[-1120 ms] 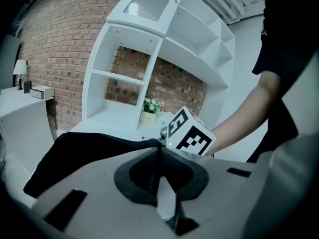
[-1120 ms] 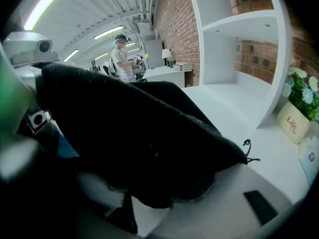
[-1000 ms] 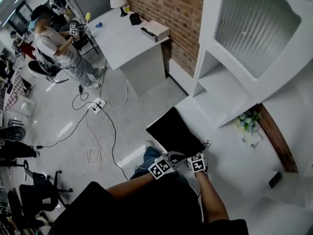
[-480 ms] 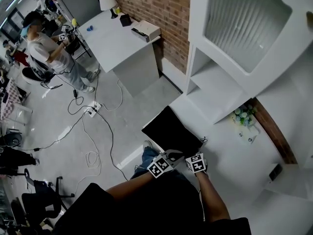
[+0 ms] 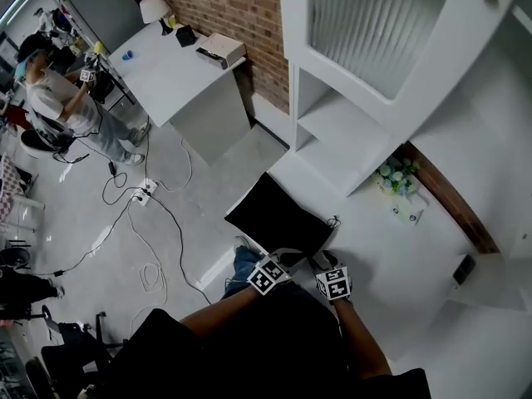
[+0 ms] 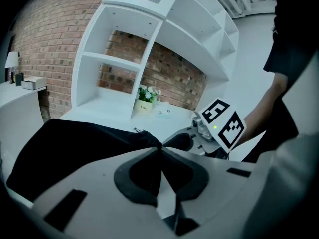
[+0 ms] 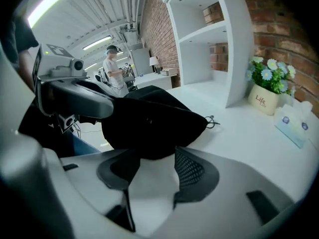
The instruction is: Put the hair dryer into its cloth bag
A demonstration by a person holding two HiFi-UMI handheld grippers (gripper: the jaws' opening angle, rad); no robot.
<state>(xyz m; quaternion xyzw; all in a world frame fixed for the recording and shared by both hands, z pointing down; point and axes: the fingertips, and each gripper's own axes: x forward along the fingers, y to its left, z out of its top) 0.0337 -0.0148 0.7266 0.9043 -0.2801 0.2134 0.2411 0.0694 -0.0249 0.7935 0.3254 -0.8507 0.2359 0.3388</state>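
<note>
The white worktop (image 5: 391,264) fills the space in front of me. The white shelf unit (image 5: 349,131) rises from it at about 1 o'clock. The black cloth bag (image 5: 278,219) lies at 12 o'clock, just ahead of both tools, with its far corner hanging over the worktop's edge.

My left tool (image 6: 159,146) has its jaws together, pinched on a fold of the bag's near edge, and the fabric draws to a point at the tips. My right tool (image 7: 152,156) has just been opening its jaws. They stand apart with only bare worktop between them, and the bag's rounded end sits just beyond the tips at 12 o'clock, not touching them.

The flower pot (image 7: 262,101) stands against the shelf at 2 o'clock, well apart from the work. The bag's drawstring (image 7: 214,121) curls out on the worktop at the bag's right end.

I see the hair dryer in no view. From my right tool the bag looks full and humped, so I judge the dryer may already be inside, but I cannot confirm it. If it is in, what is left is small: pull the drawstring to close the mouth and let go. If it is not, the main step is not yet done.
</note>
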